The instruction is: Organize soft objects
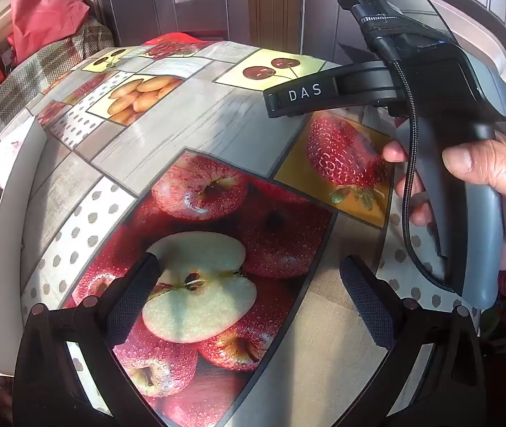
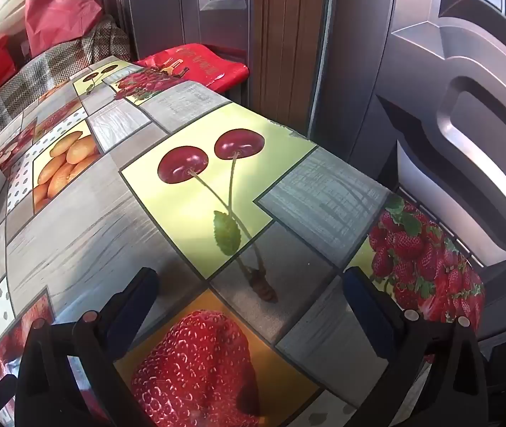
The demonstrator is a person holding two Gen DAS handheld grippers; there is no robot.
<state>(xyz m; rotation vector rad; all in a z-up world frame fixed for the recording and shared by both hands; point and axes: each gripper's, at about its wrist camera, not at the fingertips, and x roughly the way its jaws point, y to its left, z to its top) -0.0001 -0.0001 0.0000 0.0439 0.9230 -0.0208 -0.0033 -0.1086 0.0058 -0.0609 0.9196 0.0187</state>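
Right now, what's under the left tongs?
Under the open left tongs only the fruit-print tablecloth shows, here its printed apples. Nothing soft lies between them. The table beneath is covered.

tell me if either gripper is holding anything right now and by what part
Nothing is held. The left gripper and the right gripper both stand open over the fruit-print tablecloth, with only the cloth showing between their fingers.

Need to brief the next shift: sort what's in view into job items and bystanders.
Job:
left gripper, open, empty
right gripper, open, empty
pink cloth on the far pile
red bag

Bystanders:
fruit-print tablecloth
plaid cover
grey door
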